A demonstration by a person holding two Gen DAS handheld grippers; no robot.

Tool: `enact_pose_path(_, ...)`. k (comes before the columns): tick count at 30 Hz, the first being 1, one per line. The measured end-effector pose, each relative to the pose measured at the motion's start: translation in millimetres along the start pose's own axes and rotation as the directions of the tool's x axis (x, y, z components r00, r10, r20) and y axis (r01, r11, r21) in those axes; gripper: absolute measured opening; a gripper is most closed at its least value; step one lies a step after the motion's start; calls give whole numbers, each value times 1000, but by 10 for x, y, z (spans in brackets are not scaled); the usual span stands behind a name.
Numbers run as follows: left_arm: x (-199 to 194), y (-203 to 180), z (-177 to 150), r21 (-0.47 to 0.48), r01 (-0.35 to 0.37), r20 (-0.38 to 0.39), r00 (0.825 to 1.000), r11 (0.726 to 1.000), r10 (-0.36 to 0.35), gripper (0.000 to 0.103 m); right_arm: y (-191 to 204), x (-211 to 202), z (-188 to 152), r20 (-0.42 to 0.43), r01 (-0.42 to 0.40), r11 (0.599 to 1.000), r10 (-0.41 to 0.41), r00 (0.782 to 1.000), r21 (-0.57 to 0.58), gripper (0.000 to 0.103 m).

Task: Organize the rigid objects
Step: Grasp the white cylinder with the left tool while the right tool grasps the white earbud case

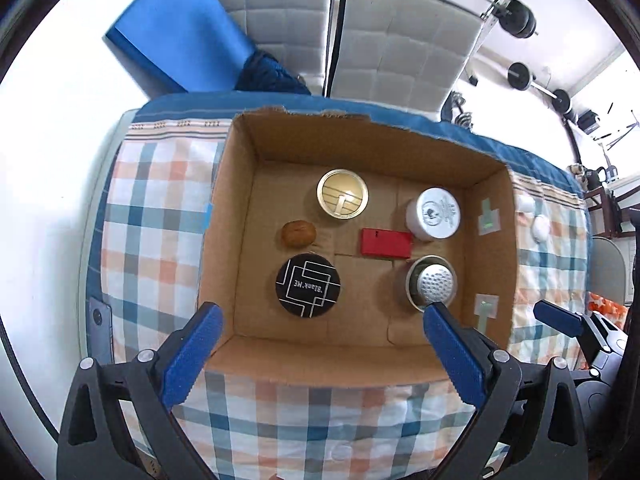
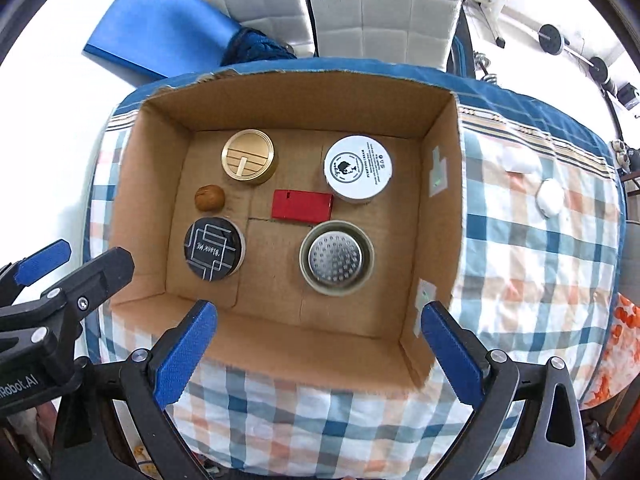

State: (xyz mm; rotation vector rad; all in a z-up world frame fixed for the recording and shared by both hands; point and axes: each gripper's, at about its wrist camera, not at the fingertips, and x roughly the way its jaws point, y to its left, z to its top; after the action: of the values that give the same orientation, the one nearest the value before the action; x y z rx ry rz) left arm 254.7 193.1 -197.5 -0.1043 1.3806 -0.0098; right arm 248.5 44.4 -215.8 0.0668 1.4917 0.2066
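An open cardboard box (image 1: 236,208) (image 2: 440,152) sits on a plaid-covered table. Inside lie a gold round tin (image 1: 342,199) (image 2: 248,157), a white cream jar (image 1: 434,213) (image 2: 357,169), a red block (image 1: 386,243) (image 2: 302,206), a brown nut-like ball (image 1: 299,233) (image 2: 209,197), a black round tin (image 1: 308,285) (image 2: 214,249) and a metal strainer cup (image 1: 431,283) (image 2: 336,257). My left gripper (image 1: 322,324) is open and empty above the box's near wall. My right gripper (image 2: 320,320) is open and empty, also over the near wall.
Two white round items (image 1: 536,220) (image 2: 550,197) lie on the cloth right of the box. A blue folder (image 1: 180,32) (image 2: 160,28) and white padded chairs (image 1: 400,40) stand behind the table. Dumbbells (image 1: 520,76) hang at far right. The left gripper's body (image 2: 60,280) shows at the right view's left edge.
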Motion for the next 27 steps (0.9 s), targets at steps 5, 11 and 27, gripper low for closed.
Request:
enact_pose_path(5,-276,-84,-164,13,-31,54,998,999,30,103,-56,-313,-162,53,-5,1000,5,999,-4,103)
enact_pose_path(11,-458,-204,-263,16,-17,80,997,1000,16,103,-90,-538,-305,71,-45,999,47,996,-30,103)
enact_pose_path(27,-337,-1301,121,124,-1,97,995,992,-12,103,-1284,-652,-163,102,-74,987,60,993,140,103)
